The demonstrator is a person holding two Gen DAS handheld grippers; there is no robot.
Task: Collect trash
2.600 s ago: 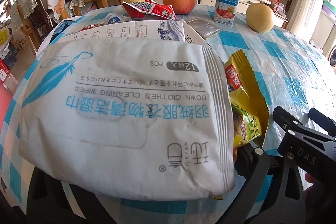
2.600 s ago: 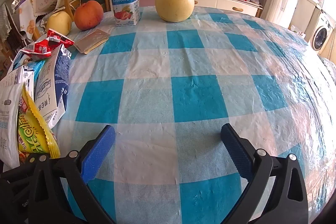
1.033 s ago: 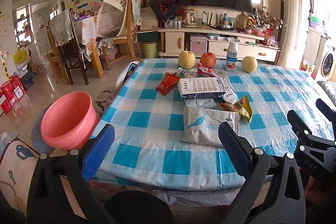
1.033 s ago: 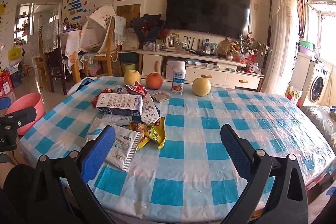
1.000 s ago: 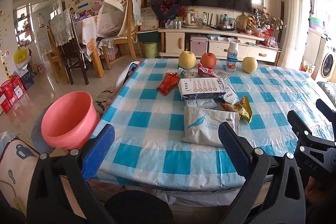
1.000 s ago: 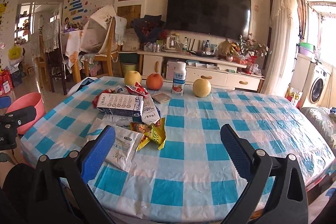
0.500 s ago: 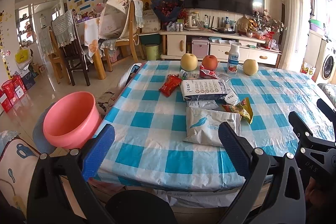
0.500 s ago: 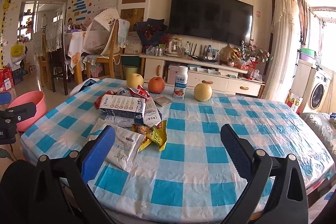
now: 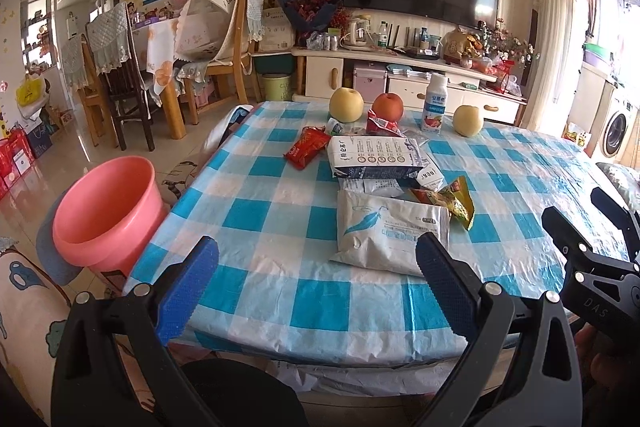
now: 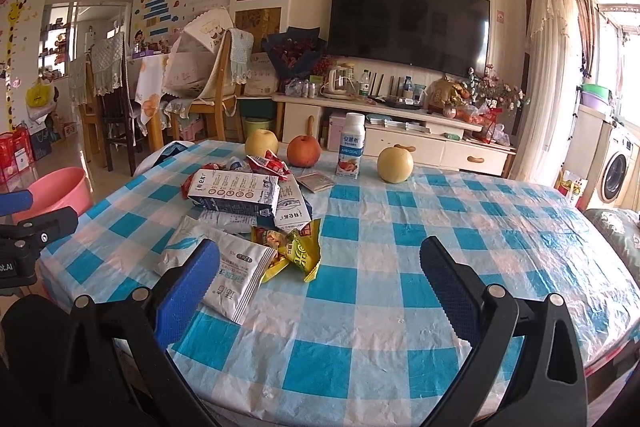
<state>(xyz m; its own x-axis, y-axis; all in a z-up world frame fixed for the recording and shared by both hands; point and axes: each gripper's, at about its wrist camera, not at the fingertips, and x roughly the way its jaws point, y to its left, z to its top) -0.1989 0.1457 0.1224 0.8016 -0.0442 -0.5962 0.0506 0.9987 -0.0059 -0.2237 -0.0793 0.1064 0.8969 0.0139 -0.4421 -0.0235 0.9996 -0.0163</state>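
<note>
A pile of trash lies on the blue-checked table (image 9: pixel 256 227): a white wipes packet (image 9: pixel 388 231) (image 10: pixel 224 267), a yellow snack wrapper (image 9: pixel 456 201) (image 10: pixel 298 247), a white-and-navy carton (image 9: pixel 374 157) (image 10: pixel 236 193) and red wrappers (image 9: pixel 304 147) (image 10: pixel 268 163). A pink bucket (image 9: pixel 106 211) (image 10: pixel 56 189) stands on the floor left of the table. My left gripper (image 9: pixel 316 275) is open and empty in front of the table's near edge. My right gripper (image 10: pixel 320 283) is open and empty, held back over the near edge.
Two yellow pears (image 9: pixel 346 99) (image 9: pixel 468 115), a red apple (image 9: pixel 387 106) and a milk bottle (image 9: pixel 435 103) stand at the table's far side. Wooden chairs (image 9: pixel 224 51) and a TV cabinet (image 9: pixel 400 75) are behind. A washing machine (image 10: pixel 618 167) is at far right.
Both grippers have drawn far back from the table since 2.6 s ago, when they hovered over the trash. In the last half second the left one edged slightly closer; both jaws stay open.
</note>
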